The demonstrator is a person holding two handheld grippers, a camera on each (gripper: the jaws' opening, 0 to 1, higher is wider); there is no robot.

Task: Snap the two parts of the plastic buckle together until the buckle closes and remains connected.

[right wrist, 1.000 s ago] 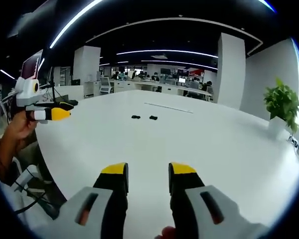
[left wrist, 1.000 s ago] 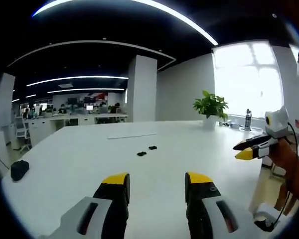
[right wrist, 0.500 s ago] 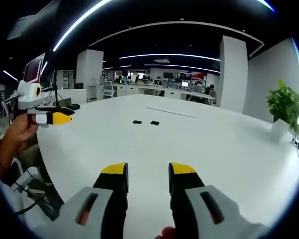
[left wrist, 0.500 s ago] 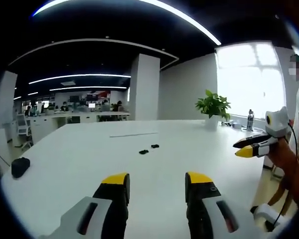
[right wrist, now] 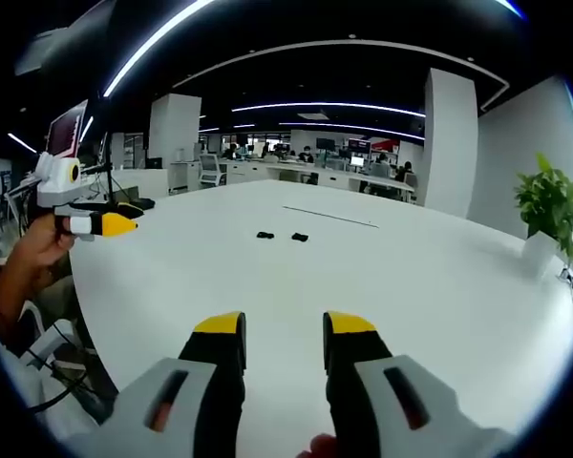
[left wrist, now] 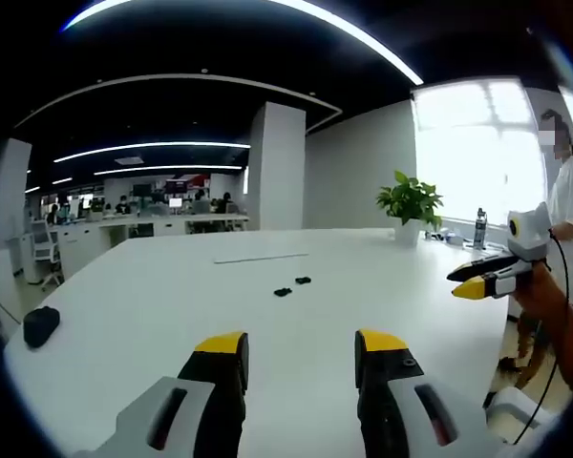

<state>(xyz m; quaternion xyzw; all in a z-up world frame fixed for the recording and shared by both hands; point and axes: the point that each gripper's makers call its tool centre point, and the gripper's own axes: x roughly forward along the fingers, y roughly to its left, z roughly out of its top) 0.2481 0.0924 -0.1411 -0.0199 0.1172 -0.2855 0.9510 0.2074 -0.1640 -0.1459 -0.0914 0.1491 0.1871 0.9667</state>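
left gripper (left wrist: 299, 345), black jaws with yellow tips: held apart with a clear gap, nothing between them, above the near edge of the large white table (left wrist: 153, 305). right gripper (right wrist: 284, 326), same build: jaws likewise parted over a narrower gap, holding nothing, above the same table from the opposite side. also seen in the other gripper's view: right gripper at the right edge of the left gripper view, left gripper at the left edge of the right gripper view, each held in a person's hand (right wrist: 40, 243) off the table edge; tips there looked nearly closed, exact gap not readable.

two small black plastic buckle halves (left wrist: 293, 286) lay flat near the middle of the table, just beside each other but apart, not yet joined. in the right gripper view the left buckle half (right wrist: 265, 235) and right buckle half (right wrist: 300, 237) sat side by side, well ahead of both grippers. too small to tell male end from female end.

step in hand, judged: approach, one gripper per half. recommended: brought in low and level, jaws kept parted until each half sat squarely between the pads, gripped across the body and not over the prongs or the socket mouth. mating ends then aligned on one axis before pressing. risk: light halves sliding on the smooth top if nudged.

potted green plant (left wrist: 406, 205) at the far table edge, small dark object (left wrist: 40, 325) at the near left: both clear of the path.
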